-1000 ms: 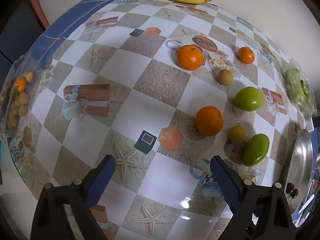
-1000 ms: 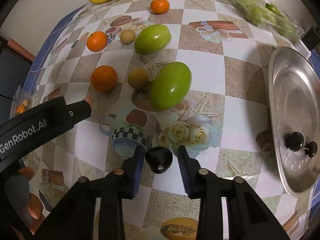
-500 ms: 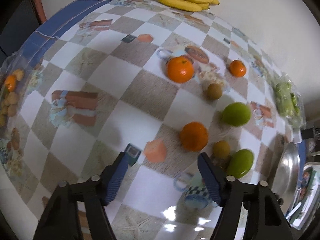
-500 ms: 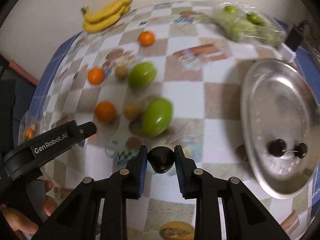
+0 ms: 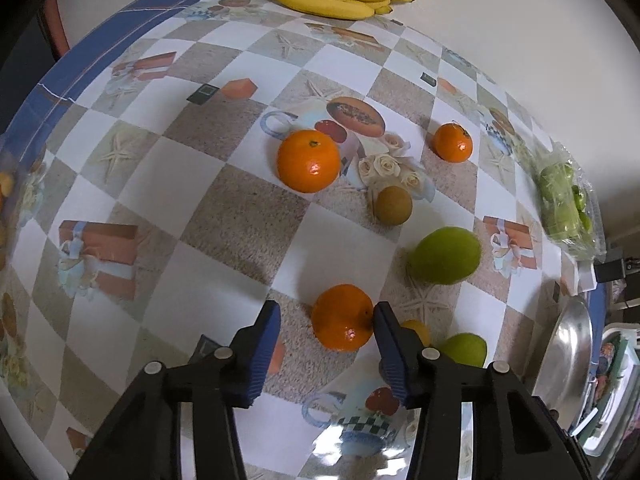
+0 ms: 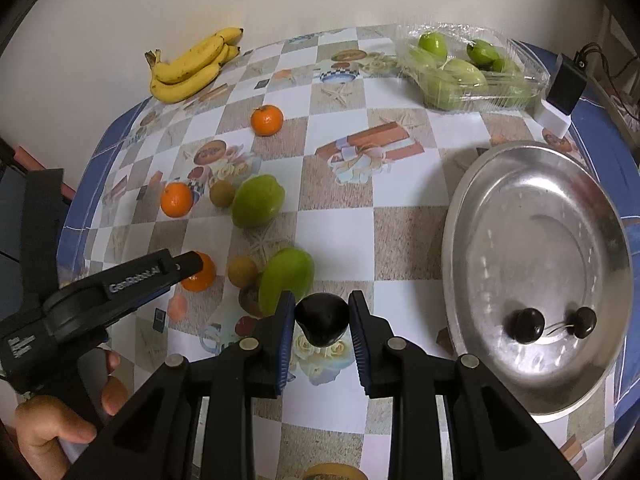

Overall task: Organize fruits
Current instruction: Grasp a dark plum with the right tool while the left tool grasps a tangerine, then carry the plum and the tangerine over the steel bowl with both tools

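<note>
An orange (image 5: pixel 342 318) lies on the checked tablecloth between the blue pads of my left gripper (image 5: pixel 326 314). Its jaws are closing: the right pad touches the orange and the left pad stands a little apart. From the right wrist view the left gripper (image 6: pixel 188 266) reaches the same orange (image 6: pixel 202 280) from the left. My right gripper (image 6: pixel 322 320) is shut on a small dark fruit (image 6: pixel 322 318), held above the table. To the right lies a steel tray (image 6: pixel 500 208) with two dark fruits (image 6: pixel 528 326) in it.
Two more oranges (image 5: pixel 309 160), two green mangoes (image 6: pixel 258 200) and small brown fruits (image 5: pixel 393 205) lie around the middle. Bananas (image 6: pixel 188 66) rest at the far edge. A clear box of green fruits (image 6: pixel 460 70) and a black-and-white adapter (image 6: pixel 562 88) stand beyond the tray.
My left gripper moved forward over the near orange and its jaws narrowed around it. My right gripper rose and tilted back with the dark fruit still held.
</note>
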{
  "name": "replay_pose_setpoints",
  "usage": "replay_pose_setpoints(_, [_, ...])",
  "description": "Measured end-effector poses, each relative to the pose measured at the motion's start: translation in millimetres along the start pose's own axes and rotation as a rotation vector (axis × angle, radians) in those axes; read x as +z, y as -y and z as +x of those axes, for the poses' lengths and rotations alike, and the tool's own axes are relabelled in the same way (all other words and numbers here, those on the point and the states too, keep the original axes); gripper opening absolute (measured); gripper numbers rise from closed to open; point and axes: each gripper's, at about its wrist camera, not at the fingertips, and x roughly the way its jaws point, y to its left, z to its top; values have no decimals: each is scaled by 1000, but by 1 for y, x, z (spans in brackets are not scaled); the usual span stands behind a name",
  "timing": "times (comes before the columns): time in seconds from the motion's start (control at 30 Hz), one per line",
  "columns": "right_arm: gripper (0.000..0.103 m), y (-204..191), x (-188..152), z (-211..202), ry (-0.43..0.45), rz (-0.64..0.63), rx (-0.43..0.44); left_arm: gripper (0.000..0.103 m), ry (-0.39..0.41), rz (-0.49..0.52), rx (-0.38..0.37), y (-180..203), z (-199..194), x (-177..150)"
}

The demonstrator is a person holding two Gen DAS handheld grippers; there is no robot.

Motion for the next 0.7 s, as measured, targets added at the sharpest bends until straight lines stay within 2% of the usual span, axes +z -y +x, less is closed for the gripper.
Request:
replay_pose_setpoints(0.17, [28, 1, 1, 0, -2, 1, 3, 52, -8, 5, -2, 4, 4, 1])
replay_pose_setpoints(0.33, [28, 2, 1, 0, 0, 8, 7, 35, -7, 12, -29, 10, 6, 4])
replay_pose_setpoints(0.53, [28, 5, 2, -2, 6, 20, 18, 33, 3, 2, -40, 8, 0, 4])
replay_pose_setpoints(0.7, [28, 13, 4, -5, 15, 42, 12, 33, 50, 13, -54, 12, -16, 5])
